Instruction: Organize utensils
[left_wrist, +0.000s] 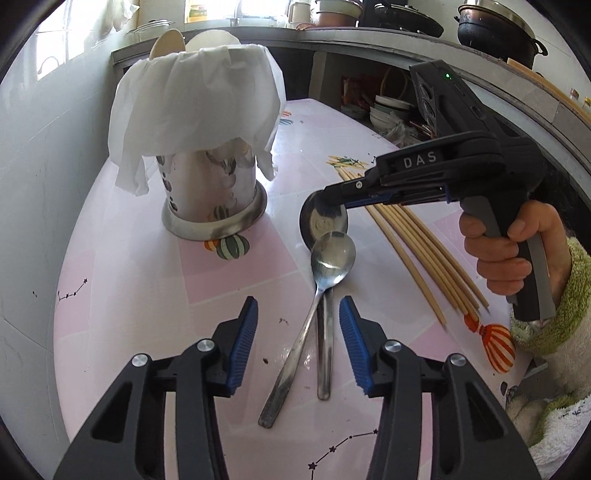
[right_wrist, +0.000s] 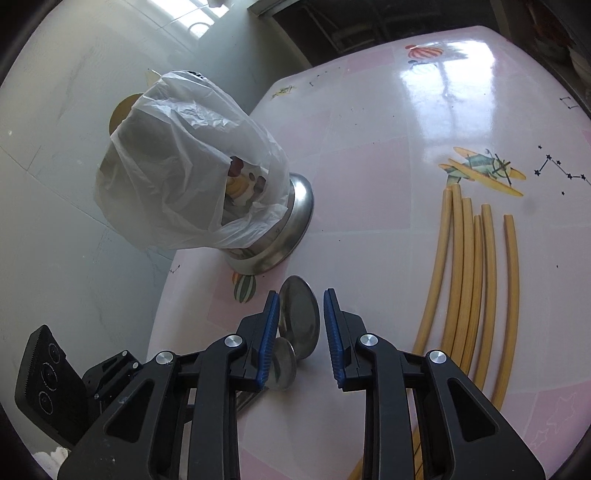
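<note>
A: Where are the spoons (left_wrist: 325, 280)?
B: Two lie crossed on the table (left_wrist: 147, 266), between the spread left gripper (left_wrist: 298, 314); the right gripper (right_wrist: 298, 325) straddles one bowl, untouched.
A: And the holder?
B: The metal cup (left_wrist: 210, 192) ahead-left is bag-covered (left_wrist: 195, 99), contents unclear. Chopsticks (right_wrist: 476, 280) lie right.

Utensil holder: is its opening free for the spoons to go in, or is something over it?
Not free. A white plastic bag is draped over the top of the steel utensil holder, covering its mouth and hanging down its sides. The two spoons lie on the table in front of it.
</note>
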